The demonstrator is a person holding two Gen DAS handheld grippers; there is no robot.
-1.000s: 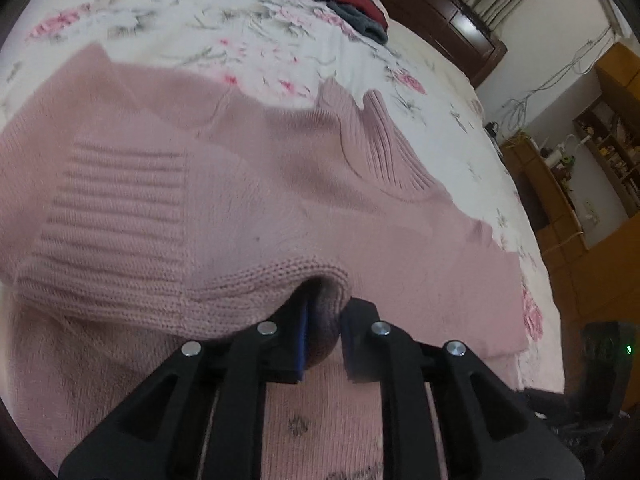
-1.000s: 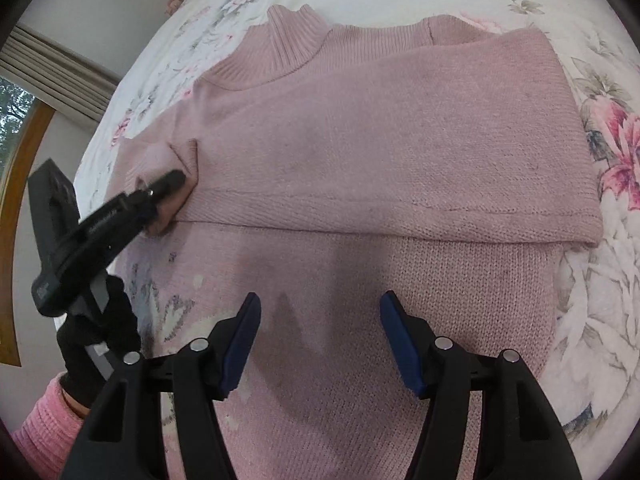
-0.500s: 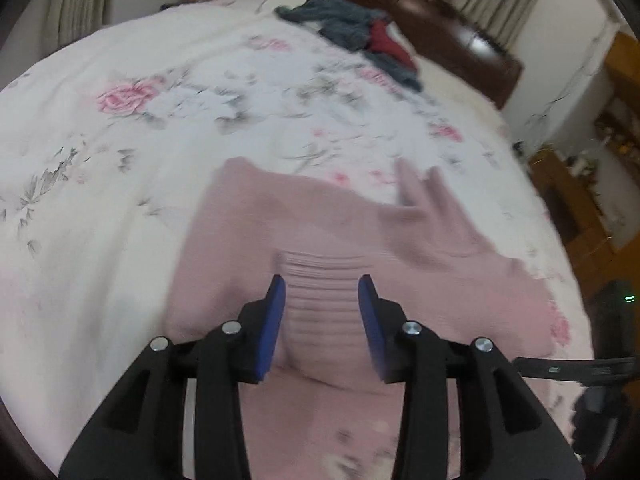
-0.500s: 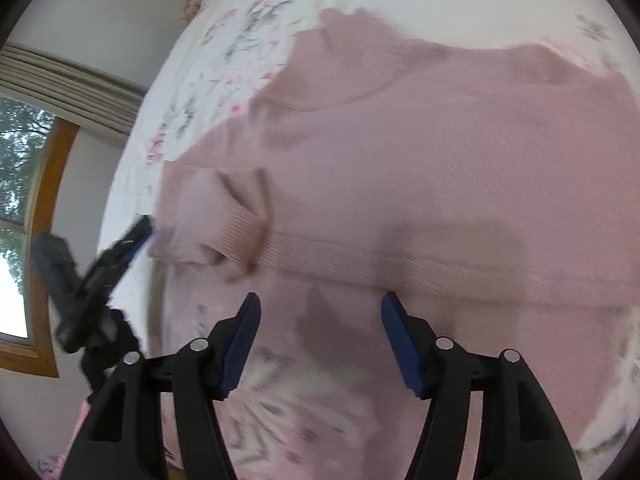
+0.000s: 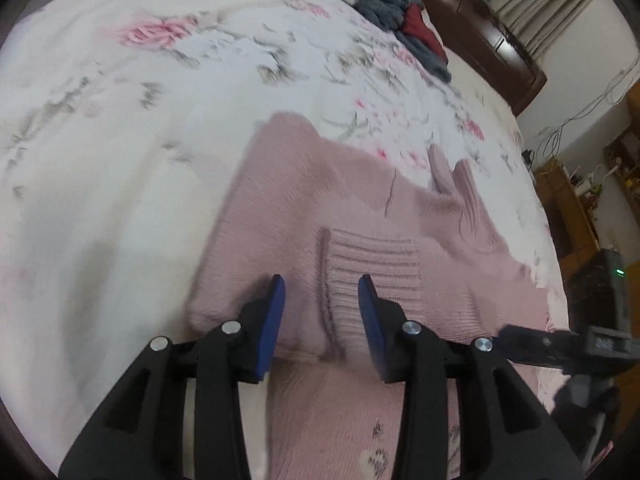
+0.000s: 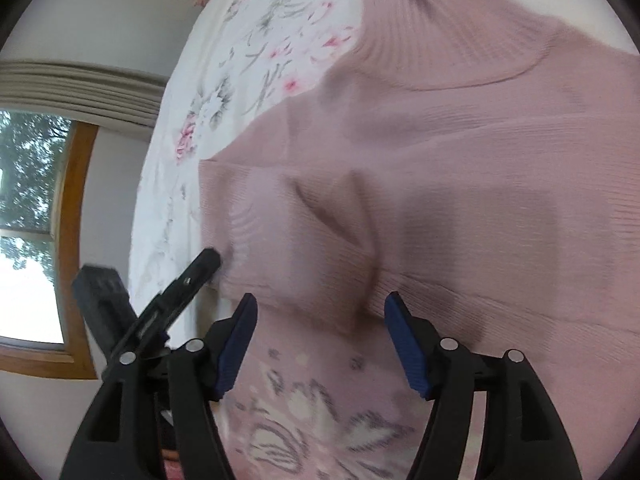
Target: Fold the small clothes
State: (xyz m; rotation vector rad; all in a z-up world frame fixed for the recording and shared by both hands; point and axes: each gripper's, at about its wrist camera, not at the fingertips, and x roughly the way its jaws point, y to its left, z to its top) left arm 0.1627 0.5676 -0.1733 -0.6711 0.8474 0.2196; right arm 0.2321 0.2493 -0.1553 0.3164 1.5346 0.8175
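- A dusty-pink knitted sweater with a ribbed high collar [image 5: 400, 248] lies spread on a bed covered with a white sheet printed in pink flowers [image 5: 120, 140], its body flat and one sleeve folded across the chest.
- The ribbed cuff of that folded sleeve [image 5: 372, 268] rests on the sweater's front, just beyond the left gripper [image 5: 322, 300], whose blue-padded jaws stand apart and hold nothing; the cuff's edge sits in line with the gap between them.
- The right gripper [image 6: 320, 316] hovers low over the same sleeve fold from the other side, jaws spread wide and empty, with a soft ridge of bunched knit [image 6: 352, 232] just ahead of them.
- Seen from the right wrist, the left tool's black tip comes close to the sweater's side edge, though blur hides whether it touches.
- The step in hand looks like the sleeve fold: one sleeve is laid in, and the cloth there is rumpled rather than flat.
- The next move would seem to call for smoothing that ridge, then gripping an edge with both tools to fold the body over, closing on the knit alone and not the sheet beneath.
- A heap of grey and red clothes [image 5: 400, 12] lies well apart near the dark wooden headboard [image 5: 500, 36].
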